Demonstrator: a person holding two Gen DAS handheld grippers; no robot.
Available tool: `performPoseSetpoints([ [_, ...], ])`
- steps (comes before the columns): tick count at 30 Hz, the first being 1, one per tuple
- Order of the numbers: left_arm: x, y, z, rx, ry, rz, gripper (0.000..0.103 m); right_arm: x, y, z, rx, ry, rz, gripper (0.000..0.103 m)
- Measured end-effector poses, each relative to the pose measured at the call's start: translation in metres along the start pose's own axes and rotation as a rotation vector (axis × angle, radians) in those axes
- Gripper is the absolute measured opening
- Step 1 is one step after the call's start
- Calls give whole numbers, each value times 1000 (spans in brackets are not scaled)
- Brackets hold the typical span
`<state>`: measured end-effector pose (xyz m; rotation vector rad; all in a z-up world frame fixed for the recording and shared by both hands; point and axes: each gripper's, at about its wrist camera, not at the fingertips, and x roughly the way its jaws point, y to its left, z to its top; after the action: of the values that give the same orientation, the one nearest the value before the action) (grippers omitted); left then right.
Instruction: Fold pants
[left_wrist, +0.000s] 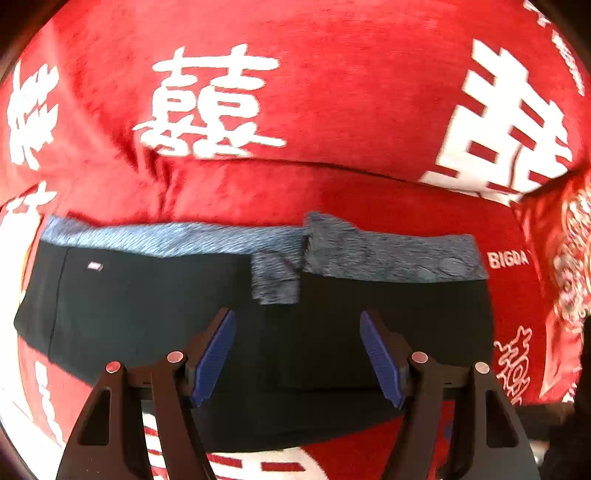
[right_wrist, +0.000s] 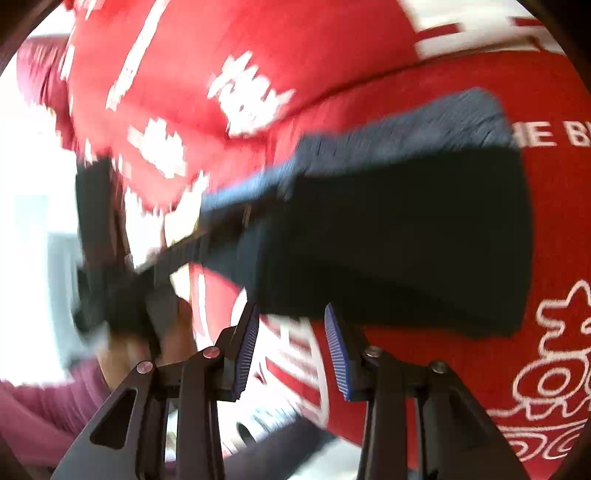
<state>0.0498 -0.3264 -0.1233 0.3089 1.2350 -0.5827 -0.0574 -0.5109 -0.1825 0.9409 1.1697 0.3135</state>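
left wrist: black pants (left_wrist: 155, 306) folded flat on red blanket (left_wrist: 332, 92), grey waistband (left_wrist: 391, 254) along far edge, bare blanket beyond and right; left gripper (left_wrist: 298, 356) jaws wide apart, holding nothing, above near edge | right wrist (blurred): pants (right_wrist: 388, 236), right edge clear; right gripper (right_wrist: 291, 349) jaws apart, holding nothing

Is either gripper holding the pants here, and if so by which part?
Nothing is held. The left gripper and right gripper are both open, with nothing between their fingers. The folded pants lie on the red blanket.
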Motion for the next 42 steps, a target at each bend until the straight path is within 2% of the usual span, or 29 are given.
performPoseSetpoints([
  [2,1,9,-3,-12,3,26,71,-7,9,-9,-90,-2,-66,42],
  [4,3,15,-4,-4,6,44,71,-19,6,-8,-107,-43,-107,42],
  [6,10,18,-3,-1,34,25,71,-26,-17,-2,14,-69,-28,42],
  [9,28,19,-4,-32,107,-58,71,-10,-44,-2,179,-66,120,42],
  [12,46,14,-9,-46,143,-143,71,11,-59,-6,267,-116,109,42],
  [15,58,8,-14,-32,169,-157,71,24,-82,-13,413,-204,125,42],
  [17,59,4,-15,2,153,-156,71,30,-92,-15,487,-251,157,42],
  [18,58,2,-15,16,148,-160,69,32,-95,-17,517,-279,173,41],
  [20,55,-1,-14,29,154,-207,49,31,-99,-16,548,-312,184,37],
  [21,53,-3,-13,31,162,-207,49,31,-96,-12,548,-326,179,20],
  [22,49,-4,-14,34,159,-203,49,30,-91,-6,528,-331,170,7],
  [24,34,-5,-18,51,132,-189,49,26,-72,3,456,-326,142,7],
  [27,23,3,-29,45,119,-179,49,22,-52,0,350,-283,109,7],
  [29,30,11,-41,50,146,-119,49,32,-53,-7,341,-235,73,7],
  [31,40,20,-49,26,184,-76,64,49,-65,-14,381,-191,40,6],
  [32,40,26,-49,-7,180,-84,64,54,-73,-18,403,-191,47,5],
  [34,34,28,-45,-16,156,-69,64,56,-79,-17,421,-210,80,4],
  [37,21,23,-34,11,100,-21,64,56,-72,-10,352,-187,37,4],
  [42,9,-10,-12,70,33,-47,64,58,-65,-6,309,-172,-2,7],
])
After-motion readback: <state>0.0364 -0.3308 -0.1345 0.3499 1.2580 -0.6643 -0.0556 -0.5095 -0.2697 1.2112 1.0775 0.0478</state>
